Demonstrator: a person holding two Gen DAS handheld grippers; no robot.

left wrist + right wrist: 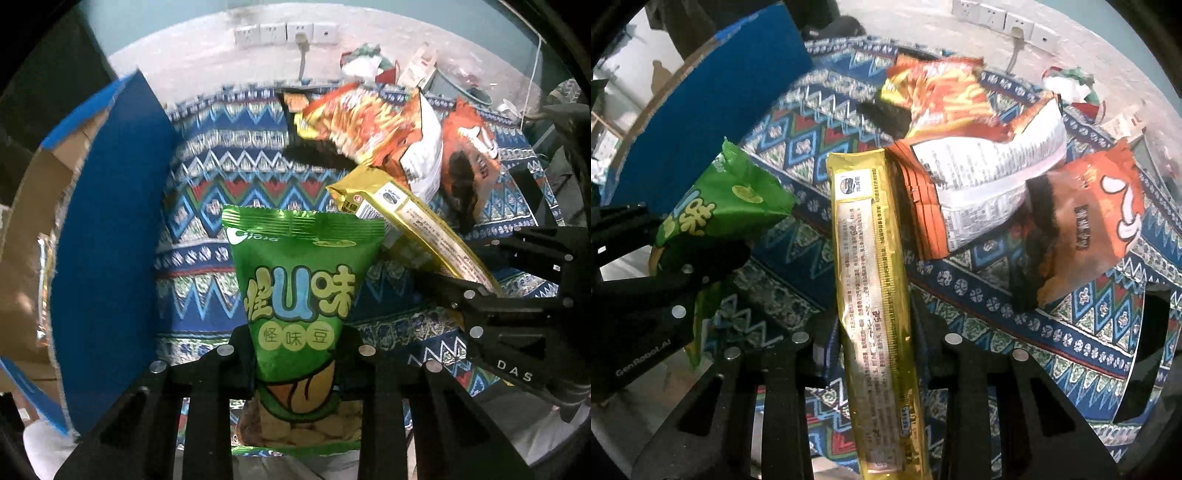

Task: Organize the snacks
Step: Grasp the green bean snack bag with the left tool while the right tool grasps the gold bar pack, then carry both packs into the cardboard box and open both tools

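Observation:
My left gripper (299, 350) is shut on a green snack bag (299, 295) and holds it upright above the patterned cloth. My right gripper (875, 336) is shut on a long gold snack pack (868, 258) that points away from the camera. In the left wrist view the right gripper (480, 291) comes in from the right with the gold pack (406, 221) slanting up from it. The right wrist view catches the left gripper (698, 266) at the left with the green bag (731, 199). Orange snack bags (960, 147) lie in a heap further back.
A blue cardboard box (110, 221) stands open on the left, its brown inside showing. The patterned cloth (229, 155) covers the table. Wall sockets (284, 33) with a plugged cable sit on the back wall. More clutter (369, 62) lies at the far right.

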